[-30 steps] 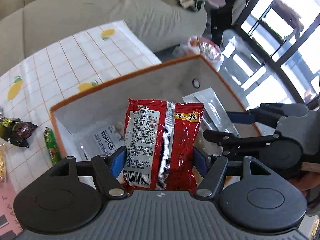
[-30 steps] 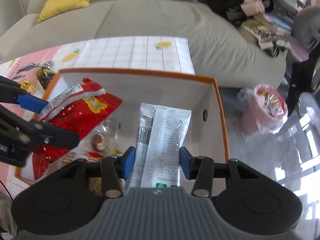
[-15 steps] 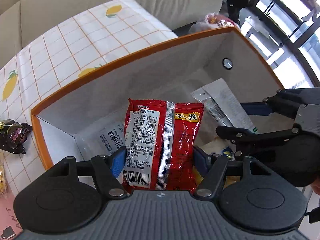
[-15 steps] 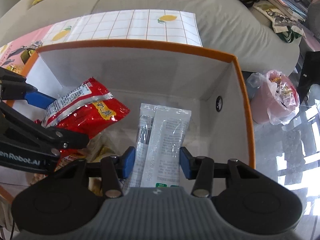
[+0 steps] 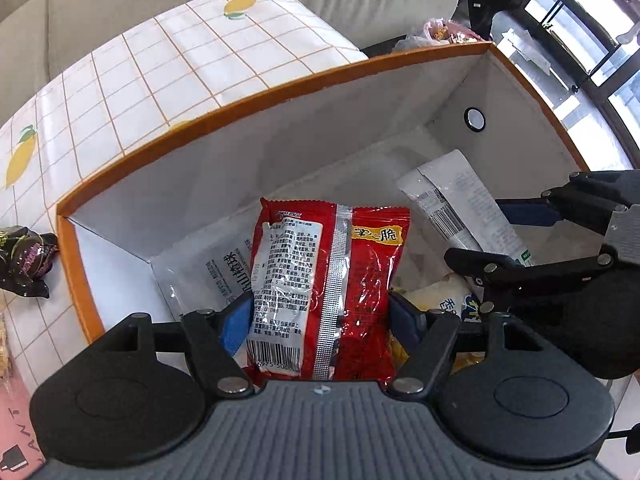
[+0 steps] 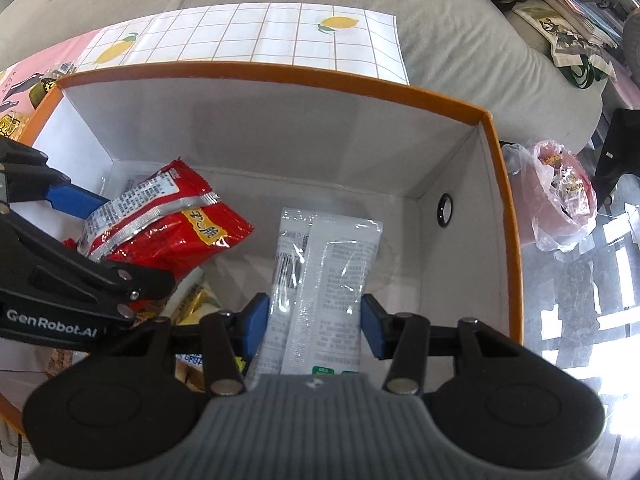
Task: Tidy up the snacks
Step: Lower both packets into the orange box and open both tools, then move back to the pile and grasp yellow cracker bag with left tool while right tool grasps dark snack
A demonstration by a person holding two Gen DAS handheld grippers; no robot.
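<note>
While both grippers reach into the orange-rimmed box (image 5: 256, 98), the left gripper (image 5: 322, 318) has its jaws closed on the red snack packet (image 5: 360, 280), and the right gripper (image 6: 314, 326) clamps the white packet (image 6: 326, 276). Only the left view shows a dark wrapped snack (image 5: 24, 262) on the tablecloth (image 5: 168, 56). Only the right view shows a pink bin (image 6: 564, 196) beside the box.

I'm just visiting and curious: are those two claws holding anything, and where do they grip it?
Yes. The left gripper pinches the red snack packet across its lower end; the right gripper pinches the white packet likewise, both over the box.
</note>
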